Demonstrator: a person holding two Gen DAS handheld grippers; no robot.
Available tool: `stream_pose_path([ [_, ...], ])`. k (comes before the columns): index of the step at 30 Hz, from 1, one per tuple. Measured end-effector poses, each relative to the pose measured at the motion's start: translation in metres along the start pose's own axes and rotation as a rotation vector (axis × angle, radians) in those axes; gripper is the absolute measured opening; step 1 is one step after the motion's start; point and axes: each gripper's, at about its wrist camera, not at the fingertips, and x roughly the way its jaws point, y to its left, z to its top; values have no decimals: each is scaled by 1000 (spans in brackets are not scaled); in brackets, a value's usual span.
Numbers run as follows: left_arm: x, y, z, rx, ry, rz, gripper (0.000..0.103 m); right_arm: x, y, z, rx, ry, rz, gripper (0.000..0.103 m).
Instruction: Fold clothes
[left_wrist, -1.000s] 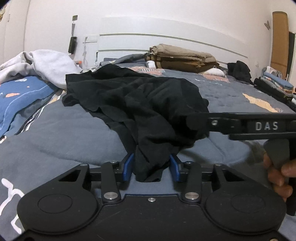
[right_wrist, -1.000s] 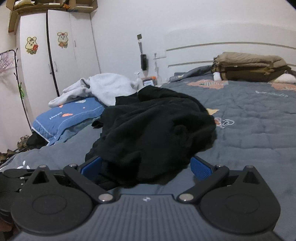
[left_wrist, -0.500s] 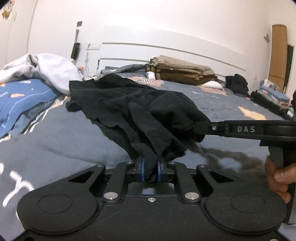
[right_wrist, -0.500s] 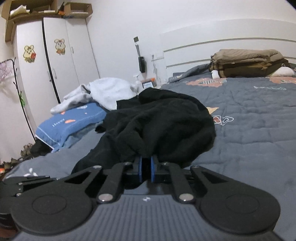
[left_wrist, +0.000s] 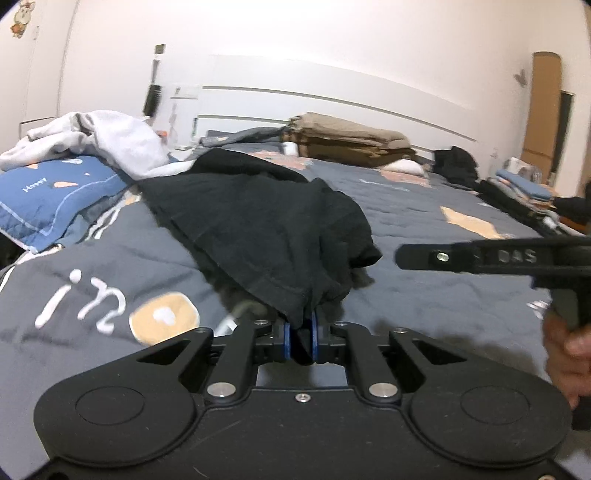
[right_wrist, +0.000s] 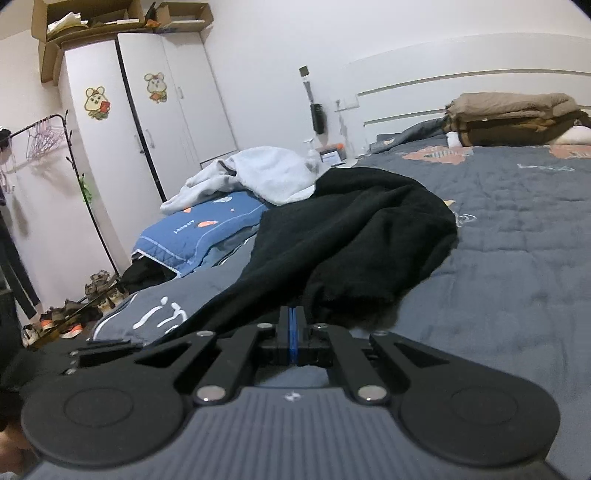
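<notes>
Looking along the left tongs (left_wrist: 300, 338), their blue pads (left_wrist: 283, 341) have just closed and now pinch a bunched fold of the black garment (left_wrist: 258, 221), whose hem hangs down between them. From there the cloth runs up and away across the grey quilted bed (left_wrist: 424, 295) toward a blue pillow (left_wrist: 48, 192) and a heap of pale clothing (left_wrist: 110, 140) at the left. The right tongs (left_wrist: 402, 254) reach in from the right edge, their tip just beside the garment's right-hand fold; whether they touch it there cannot be told from this view. A hand (left_wrist: 569, 350) grips their handle, blurred. Folded brown clothes (left_wrist: 351, 136) are stacked by the headboard, well apart from the black garment. Along the right tongs (right_wrist: 292, 332), the blue pads (right_wrist: 293, 345) have also just closed and sit almost together, gripping a thin edge of the black garment (right_wrist: 351, 236), which rises from the tips in a taut band to the left and a rumpled mound ahead. It lies on the bed (right_wrist: 517, 258), its far end against the pale clothing (right_wrist: 266, 177) and the blue pillow (right_wrist: 199, 229). A white wardrobe (right_wrist: 147, 129) stands at the left.
</notes>
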Motion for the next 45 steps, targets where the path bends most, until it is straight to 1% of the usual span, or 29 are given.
stream_pose_path([
  [3, -24, -15, -10, 20, 8, -33, 10, -15, 2, -7, 28, 10, 1, 2],
  [5, -41, -21, -18, 22, 9, -53, 10, -24, 2, -11, 60, 30, 15, 6],
  [7, -57, -25, -25, 16, 12, -71, 10, -32, 3, -17, 96, 60, 24, 11],
  [8, -66, -27, -28, 13, 16, -81, 9, -36, 4, -20, 108, 70, 24, 18],
  [9, -75, -30, -32, 12, 20, -90, 9, -42, 6, -23, 118, 77, 24, 28],
  [10, -83, -33, -35, 19, 27, -96, 9, -47, 9, -27, 130, 84, 26, 34],
  [11, -91, -38, -37, 33, 32, -99, 9, -54, 12, -31, 149, 90, 34, 44],
  [12, -99, -42, -39, 38, 36, -105, 9, -61, 15, -35, 171, 98, 45, 50],
  [15, -123, -57, -46, 53, 42, -113, 9, -89, 29, -45, 222, 98, 72, 58],
  [18, -147, -73, -53, 78, 42, -122, 9, -122, 42, -55, 262, 100, 96, 61],
  [21, -171, -98, -58, 117, 36, -128, 9, -156, 57, -65, 281, 120, 109, 63],
  [23, -187, -111, -61, 121, 26, -138, 9, -180, 64, -72, 302, 128, 109, 63],
  [25, -206, -131, -64, 158, 4, -156, 8, -203, 70, -77, 312, 140, 109, 64],
  [26, -215, -141, -67, 178, -7, -167, 7, -214, 72, -79, 314, 143, 102, 65],
  [27, -223, -150, -69, 190, -12, -185, 0, -227, 74, -82, 317, 143, 94, 66],
  [29, -237, -168, -75, 215, -20, -214, 0, -250, 77, -87, 326, 132, 86, 67],
  [32, -243, -187, -85, 254, -15, -167, 0, -279, 77, -98, 343, 89, 47, 68],
  [33, -243, -187, -87, 231, 1, -173, 0, -286, 77, -101, 343, 80, 30, 68],
  [36, -243, -182, -92, 205, 7, -115, 1, -297, 78, -113, 334, 68, 9, 69],
  [38, -242, -169, -92, 155, 6, -101, 2, -295, 81, -121, 322, 67, -1, 71],
  [40, -242, -156, -91, 107, -2, -64, 15, -288, 83, -128, 311, 71, -19, 73],
  [41, -239, -147, -89, 74, -9, -55, 41, -282, 83, -130, 303, 71, -21, 73],
  [42, -239, -139, -88, 44, -17, -44, 60, -275, 84, -132, 296, 71, -25, 74],
  [45, -247, -122, -86, -7, -57, -6, 64, -253, 85, -135, 284, 91, -39, 76],
])
